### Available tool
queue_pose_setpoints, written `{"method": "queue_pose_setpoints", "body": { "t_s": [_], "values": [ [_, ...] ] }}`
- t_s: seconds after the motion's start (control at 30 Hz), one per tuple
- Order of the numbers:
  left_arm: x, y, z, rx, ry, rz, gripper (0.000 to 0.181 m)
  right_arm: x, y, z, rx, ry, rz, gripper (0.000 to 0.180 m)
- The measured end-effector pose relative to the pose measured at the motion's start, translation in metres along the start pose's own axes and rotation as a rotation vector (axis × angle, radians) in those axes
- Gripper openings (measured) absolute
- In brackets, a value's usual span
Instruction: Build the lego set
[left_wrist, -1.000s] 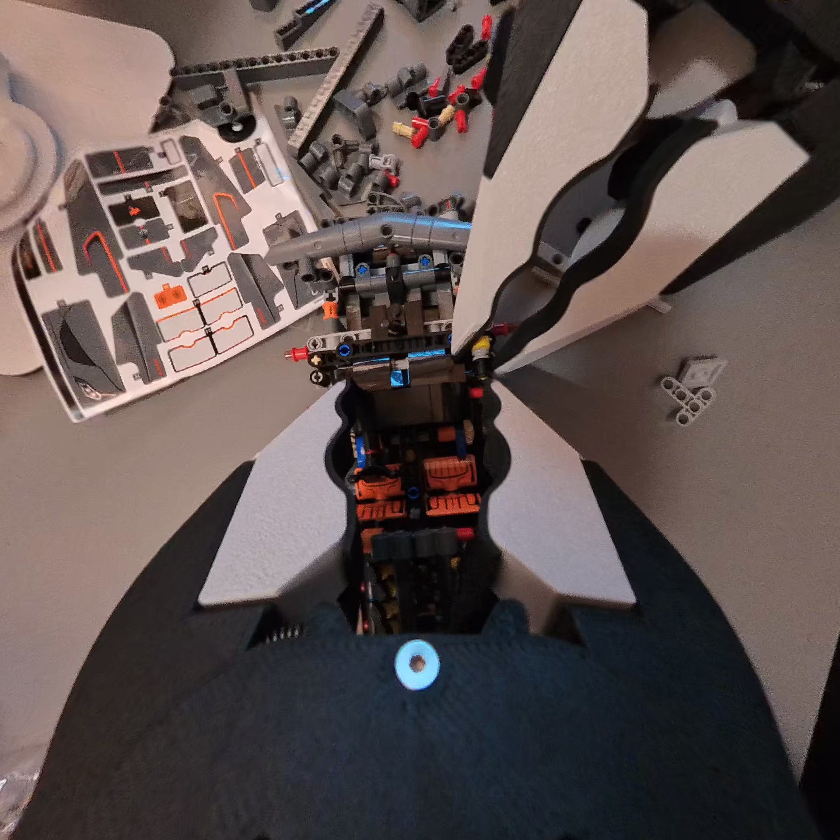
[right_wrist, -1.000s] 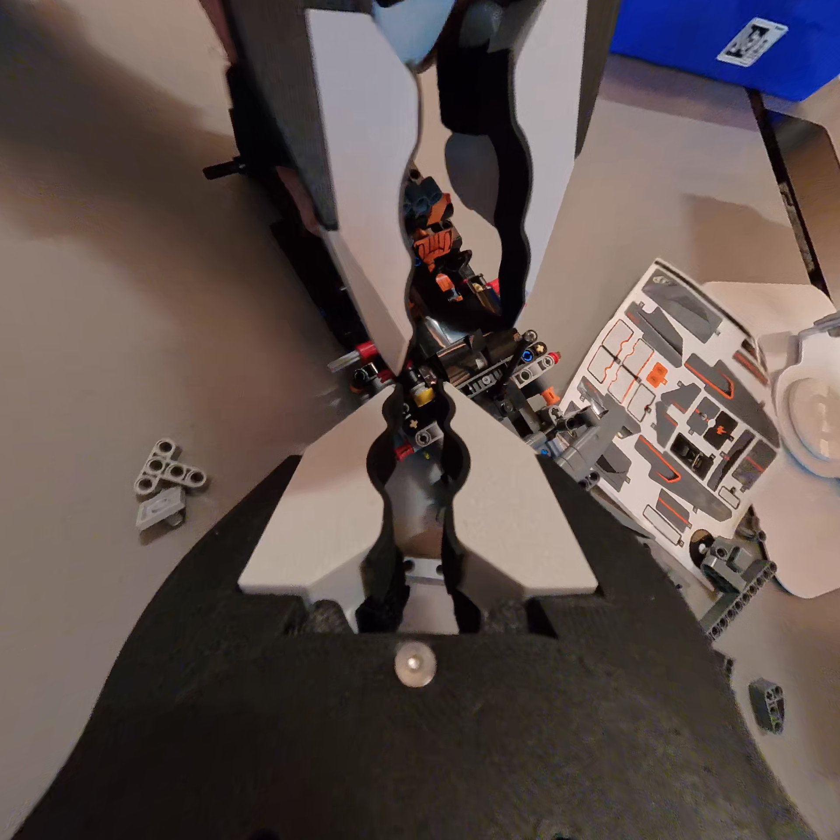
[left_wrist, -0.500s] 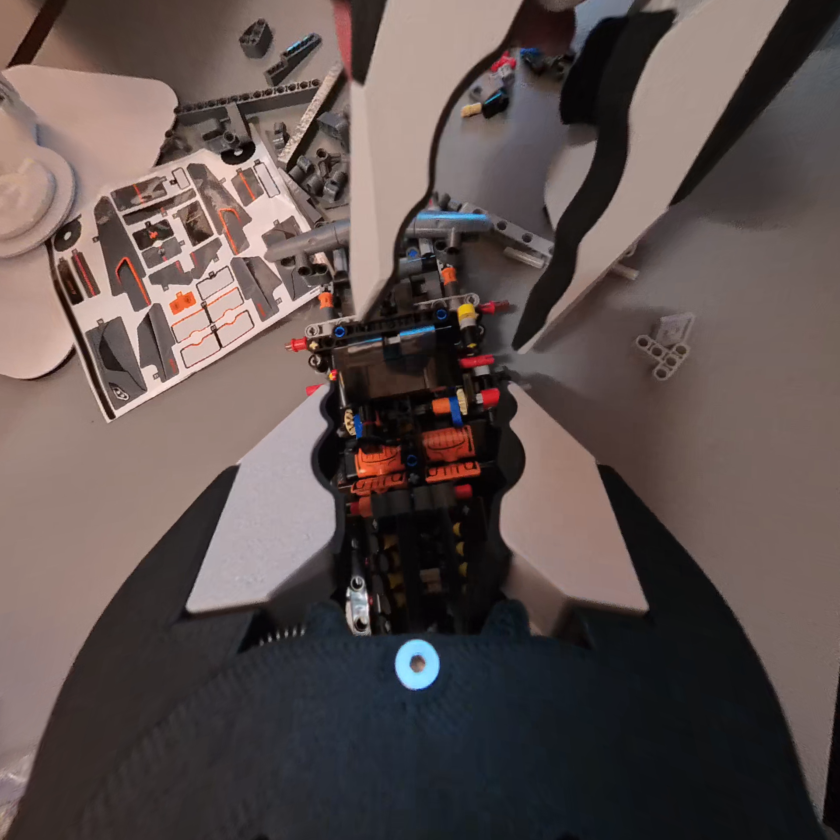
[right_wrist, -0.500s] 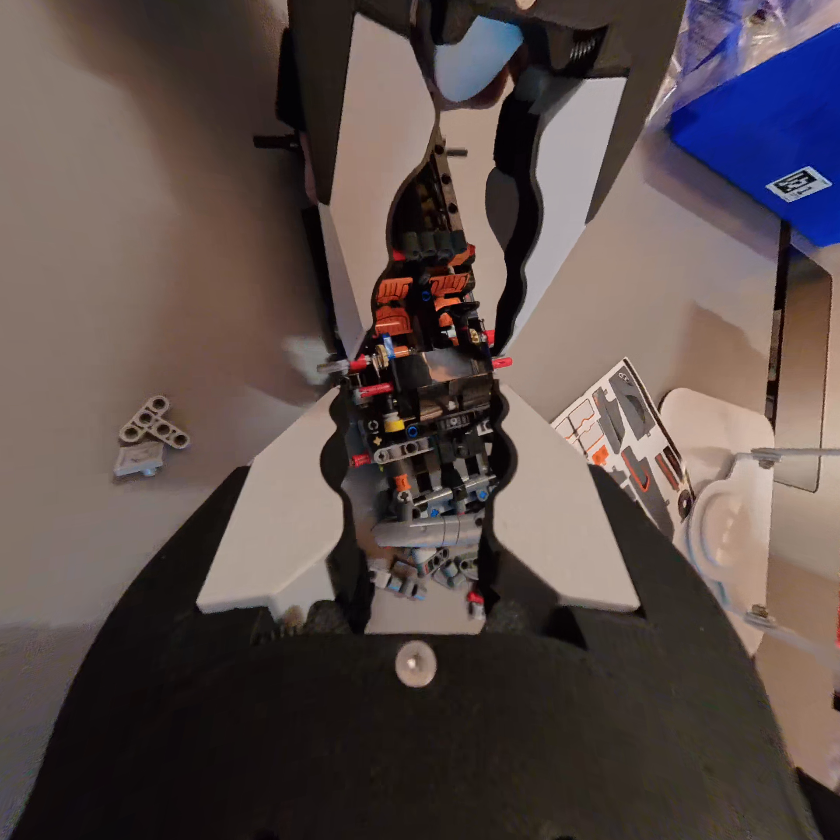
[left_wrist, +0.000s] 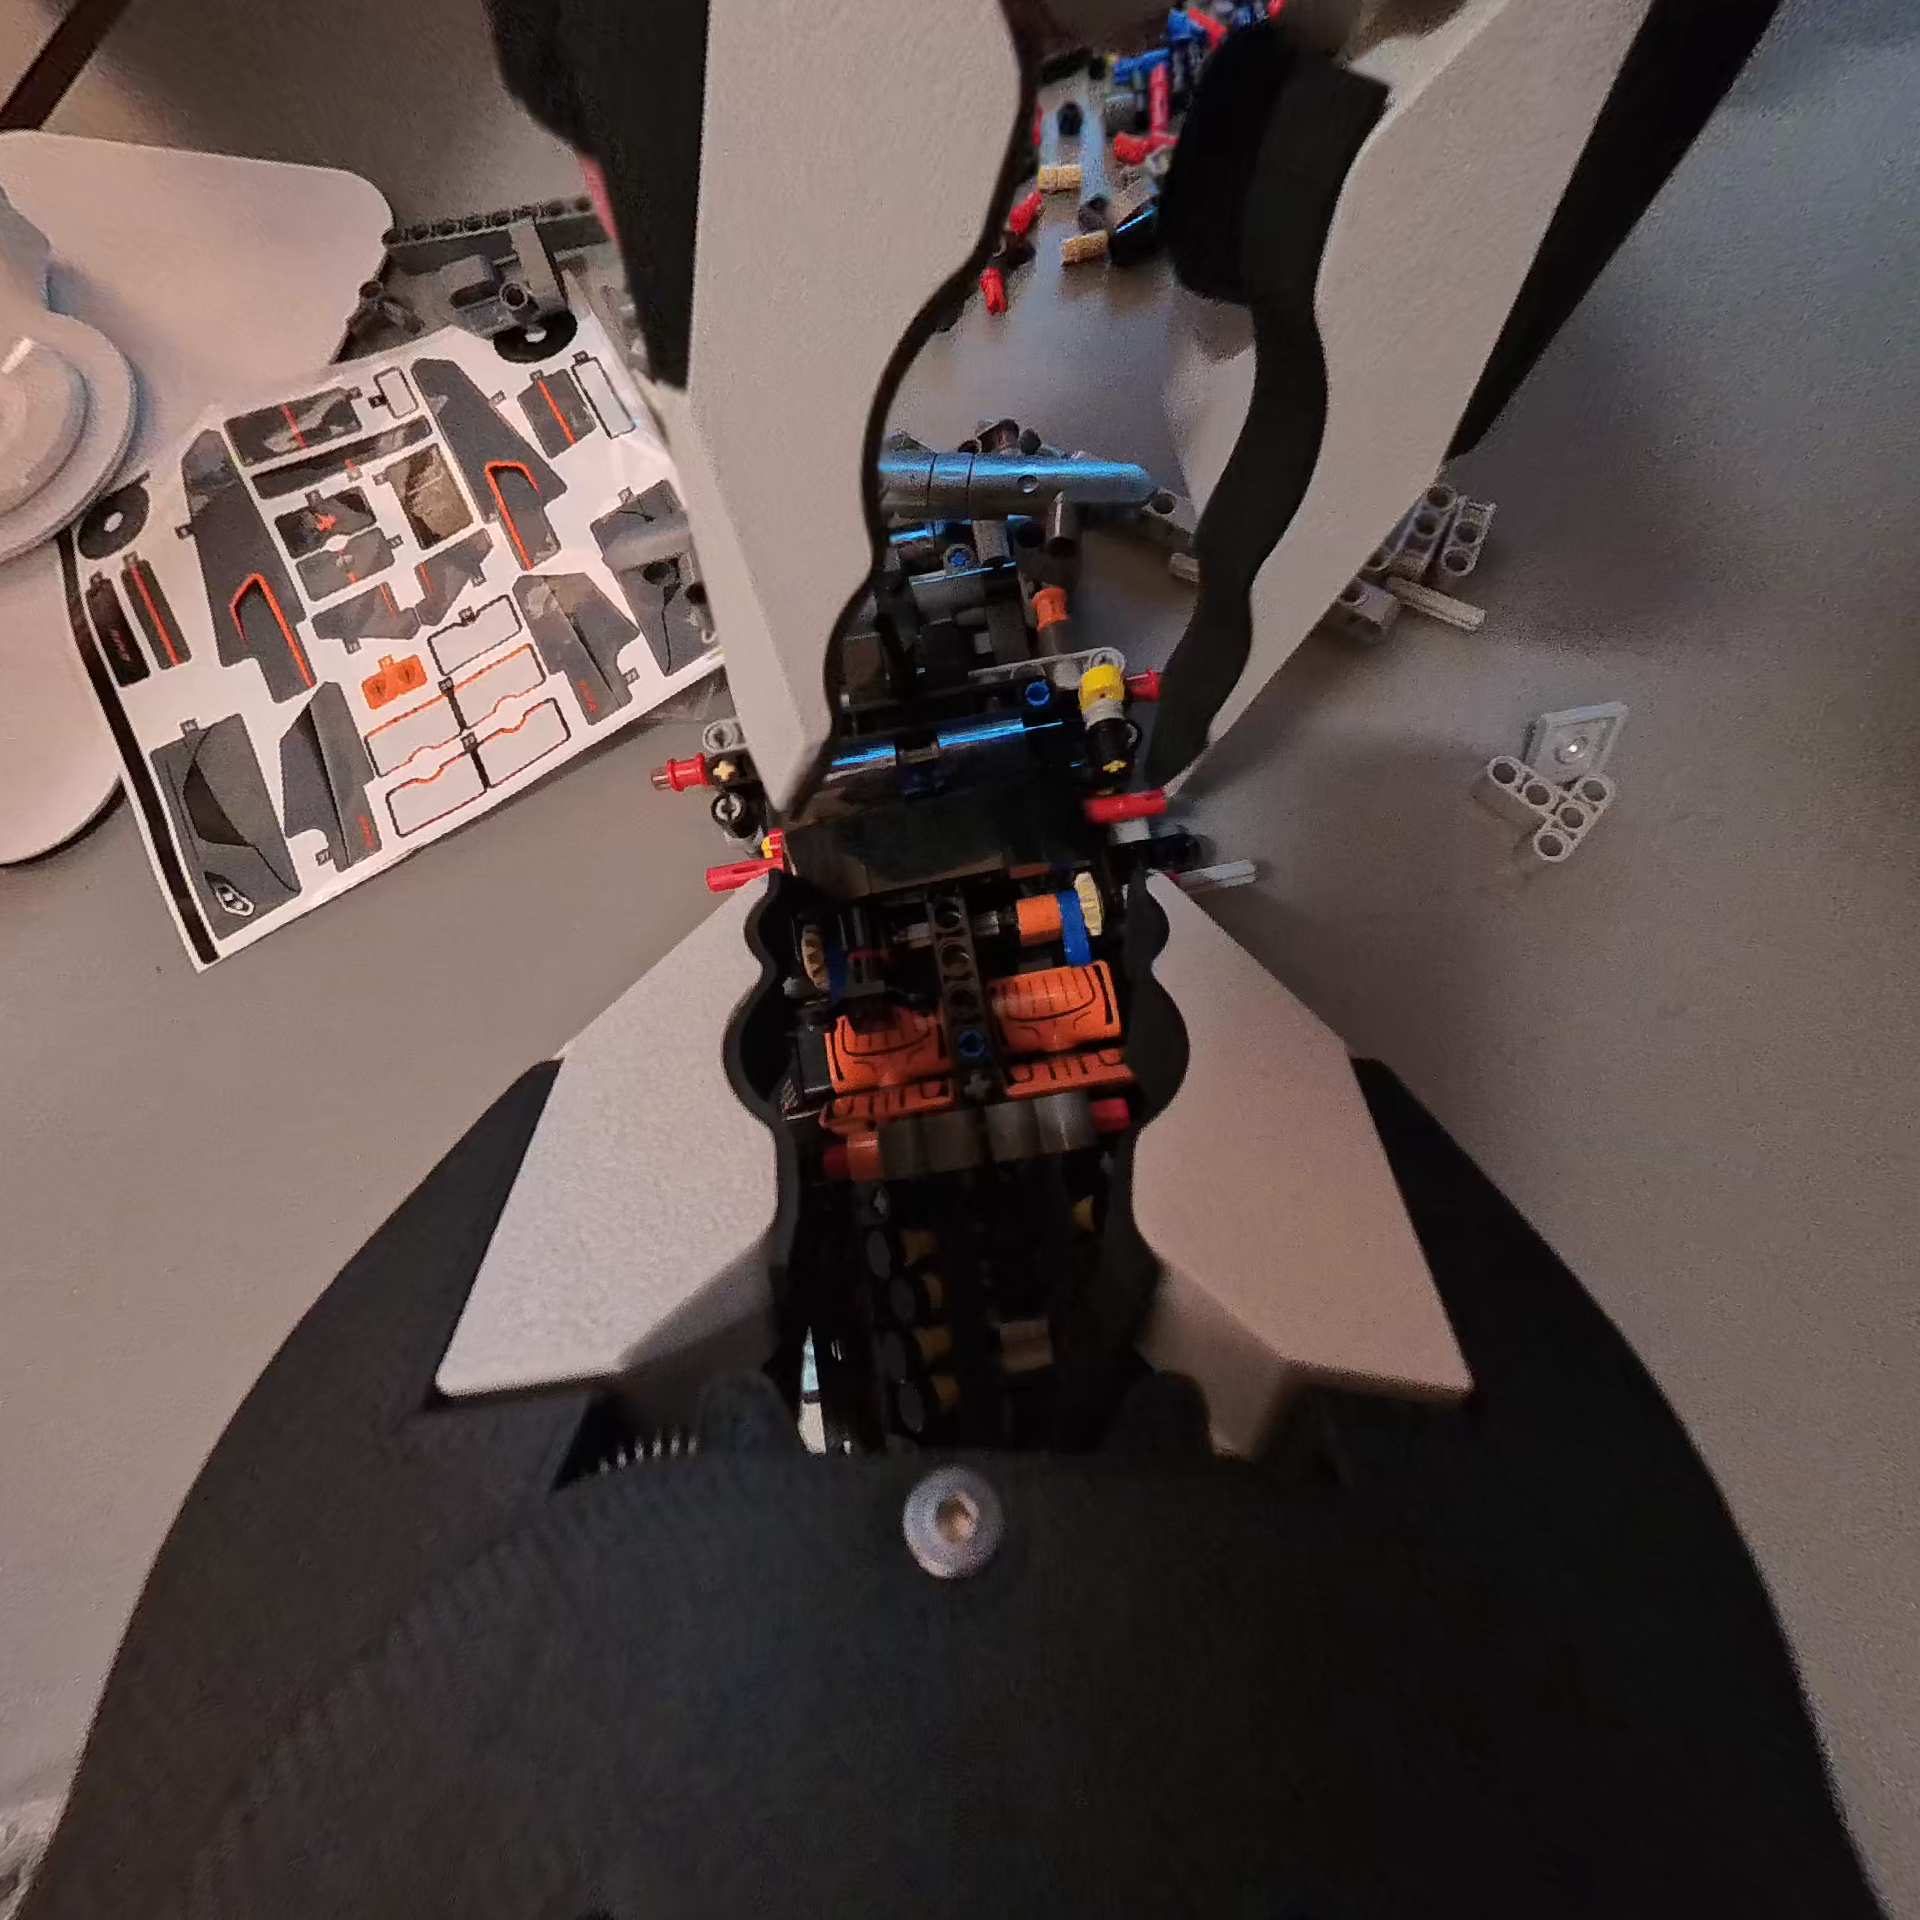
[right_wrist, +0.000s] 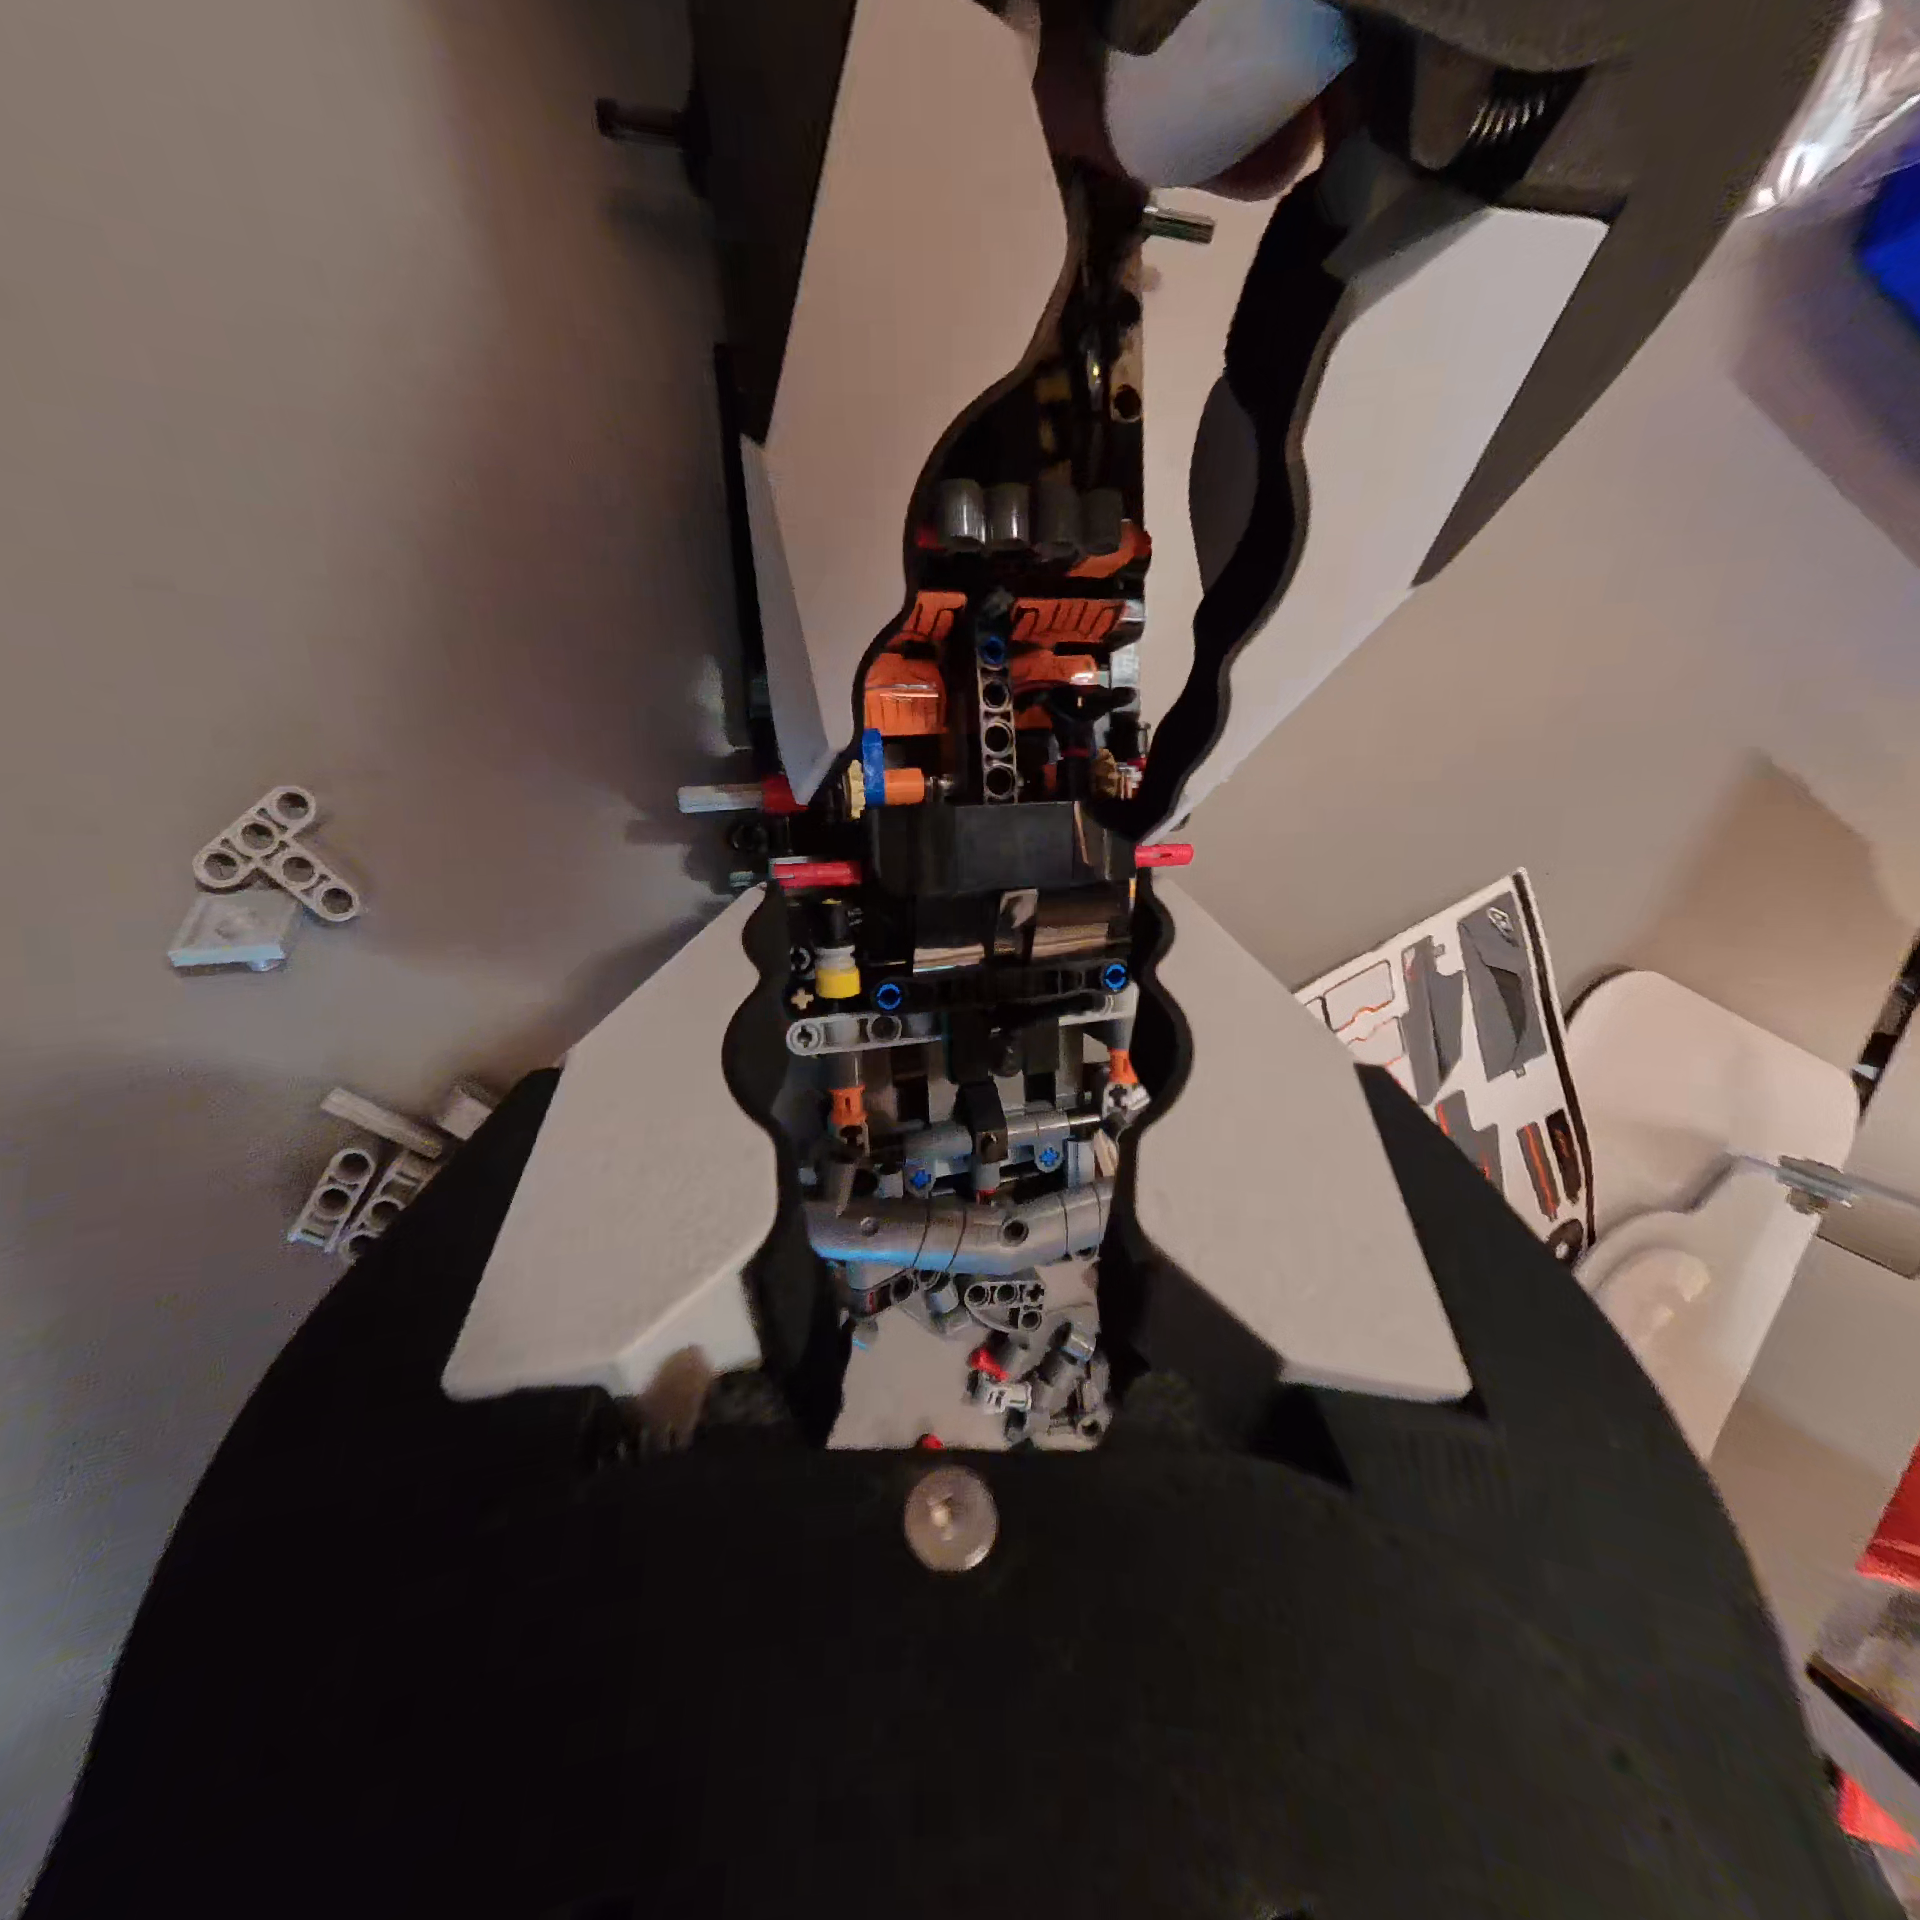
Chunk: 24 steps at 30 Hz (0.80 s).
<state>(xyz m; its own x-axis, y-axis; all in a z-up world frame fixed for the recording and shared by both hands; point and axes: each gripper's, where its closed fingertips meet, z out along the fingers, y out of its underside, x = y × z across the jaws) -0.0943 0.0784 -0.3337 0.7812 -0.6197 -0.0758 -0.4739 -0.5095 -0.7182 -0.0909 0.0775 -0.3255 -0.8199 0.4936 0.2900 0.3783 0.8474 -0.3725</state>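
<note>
Model (left_wrist: 961, 997), a long black build with orange seats, lies on the grey table (left_wrist: 1662, 1091) between the left gripper (left_wrist: 961, 883), whose fingers (left_wrist: 644, 1143) clasp its near half from both sides. The right gripper (left_wrist: 1003, 774) comes in from the far side, tip to tip with the left one, its fingers flanking the model's grey front end. A sticker sheet (left_wrist: 384, 634) lies to the left, a pale T-beam (left_wrist: 1548, 805) to the right, and loose parts (left_wrist: 1101, 177) lie beyond.

From the right wrist, the right gripper (right_wrist: 961, 883) has its fingers (right_wrist: 644, 1195) set against both sides of the model (right_wrist: 987, 935) at the grey end. The left gripper (right_wrist: 971, 800) reaches in opposite, closed on the seat end. The T-beam (right_wrist: 275, 857) is at the left and the sticker sheet (right_wrist: 1455, 1029) at the right.
</note>
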Motion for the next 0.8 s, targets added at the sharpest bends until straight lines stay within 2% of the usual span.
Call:
{"method": "queue_pose_setpoints", "body": {
  "t_s": [0.23, 0.43, 0.8],
  "values": [
    [0.0003, -0.0007, 0.0011, 0.01, 0.012, -0.007, 0.061, -0.0041, 0.0023, -0.0024, -0.019, -0.152, 0.035, 0.053],
    [0.0003, -0.001, 0.0011, 0.015, 0.015, -0.007, 0.061, 0.0015, 0.0062, 0.001, -0.074, -0.159, 0.044, 0.064],
    [0.0, -0.0006, 0.0015, 0.01, 0.022, -0.016, 0.06, -0.0018, 0.0089, 0.0035, -0.103, -0.203, 0.049, 0.058]
  ]
}}
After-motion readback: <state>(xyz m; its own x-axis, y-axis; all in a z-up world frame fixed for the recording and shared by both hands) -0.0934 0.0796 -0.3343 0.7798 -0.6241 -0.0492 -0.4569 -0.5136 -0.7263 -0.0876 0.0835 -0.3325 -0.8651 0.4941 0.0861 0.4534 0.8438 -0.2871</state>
